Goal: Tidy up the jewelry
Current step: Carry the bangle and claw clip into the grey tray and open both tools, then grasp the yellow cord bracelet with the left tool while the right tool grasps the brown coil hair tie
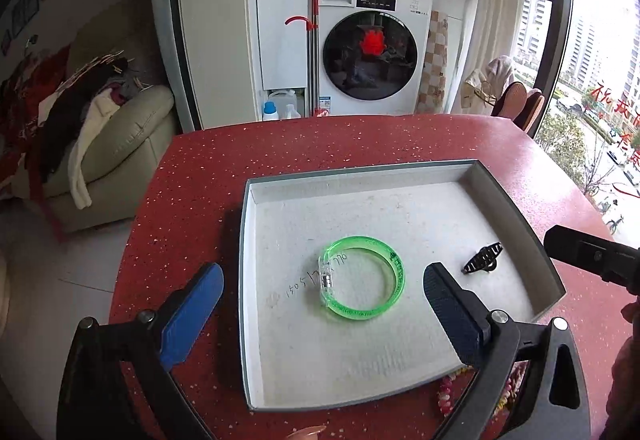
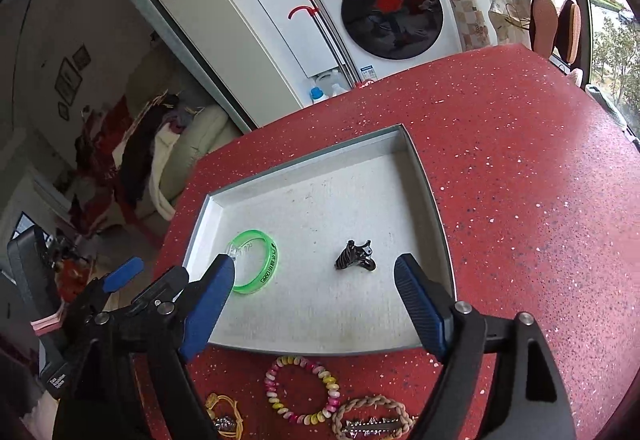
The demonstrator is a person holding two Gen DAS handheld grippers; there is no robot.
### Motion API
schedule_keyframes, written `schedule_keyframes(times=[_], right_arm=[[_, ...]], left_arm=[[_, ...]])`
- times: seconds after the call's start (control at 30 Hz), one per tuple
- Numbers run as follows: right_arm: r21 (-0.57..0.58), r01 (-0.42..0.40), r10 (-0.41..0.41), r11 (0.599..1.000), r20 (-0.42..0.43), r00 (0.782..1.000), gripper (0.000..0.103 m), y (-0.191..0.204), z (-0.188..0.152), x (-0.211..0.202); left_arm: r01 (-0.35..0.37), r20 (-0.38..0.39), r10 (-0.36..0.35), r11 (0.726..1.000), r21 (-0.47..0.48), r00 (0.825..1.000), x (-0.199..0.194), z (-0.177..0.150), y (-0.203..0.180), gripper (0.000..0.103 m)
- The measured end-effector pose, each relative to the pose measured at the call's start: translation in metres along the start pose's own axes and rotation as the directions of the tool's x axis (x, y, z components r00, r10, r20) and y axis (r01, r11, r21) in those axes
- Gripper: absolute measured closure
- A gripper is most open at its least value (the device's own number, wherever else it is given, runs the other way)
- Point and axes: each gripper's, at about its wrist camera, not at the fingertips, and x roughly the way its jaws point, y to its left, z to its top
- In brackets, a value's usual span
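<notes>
Lying flat in the tray (image 1: 256, 200), the green bangle (image 1: 362, 278) is seen ahead of the left gripper (image 1: 322, 288), between its spread, empty fingers and untouched by them. The black clip (image 2: 356, 256) is found ahead of the right gripper (image 2: 316, 280), whose jaws are likewise released and empty. The clip's long axis is seen running slantwise across the tray floor, well apart from the bangle. Three bracelets (image 2: 300, 390) are left on the red counter (image 2: 520, 160), just before the tray's near wall.

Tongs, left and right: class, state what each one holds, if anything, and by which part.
Nothing is held. The left tongs and the right tongs stand open above the tray; the green bangle and black ring lie free.
</notes>
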Motion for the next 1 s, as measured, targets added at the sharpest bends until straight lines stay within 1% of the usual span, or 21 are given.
schedule_keyframes(times=[0.07,0.17,0.27,0.33,0.4,0.47,0.57,0.67,0.87,1.0], right_arm=[[0.009,-0.013,0.013,1.0,0.007,1.0,0.018,0.0,-0.009,-0.013],[0.012,-0.015,0.015,1.0,-0.001,1.0,0.018,0.001,-0.027,-0.029],[0.004,0.011,-0.011,1.0,-0.037,0.999,0.018,0.002,-0.053,-0.04],[-0.008,0.04,-0.04,0.999,-0.065,0.997,0.018,0.003,-0.072,-0.044],[-0.027,0.068,-0.071,0.997,-0.09,0.993,0.018,0.003,-0.093,-0.048],[-0.047,0.093,-0.098,0.995,-0.117,0.988,0.018,0.003,-0.112,-0.049],[-0.065,0.122,-0.131,0.99,-0.152,0.98,0.018,0.002,-0.132,-0.047],[-0.069,0.135,-0.145,0.988,-0.176,0.974,0.018,0.001,-0.142,-0.044],[-0.131,0.153,-0.176,0.979,-0.181,0.968,0.019,0.012,-0.146,-0.038],[-0.163,0.159,-0.189,0.974,-0.193,0.963,0.03,0.017,-0.145,-0.031]], left_arm=[[0.022,-0.005,-0.022,1.0,0.013,1.0,-0.014,-0.009,0.004,0.0],[0.033,-0.011,-0.033,0.999,0.039,0.999,-0.032,-0.028,0.009,0.0],[0.011,-0.011,-0.011,0.999,0.046,1.0,-0.043,-0.053,0.015,0.0],[0.013,-0.026,-0.011,0.998,0.057,1.0,-0.045,-0.067,0.018,0.0],[0.02,-0.062,-0.016,0.997,0.068,0.998,-0.041,-0.08,0.018,0.0],[0.047,-0.106,-0.04,0.996,0.072,0.994,-0.036,-0.092,0.018,0.0],[0.065,-0.126,-0.054,0.995,0.082,0.991,-0.032,-0.102,0.015,0.0],[0.066,-0.135,-0.053,0.994,0.093,0.989,-0.028,-0.105,0.011,0.0],[0.08,-0.152,-0.065,0.992,0.097,0.986,-0.024,-0.107,0.007,0.0],[0.086,-0.177,-0.066,0.99,0.108,0.982,-0.019,-0.11,0.006,0.0]])
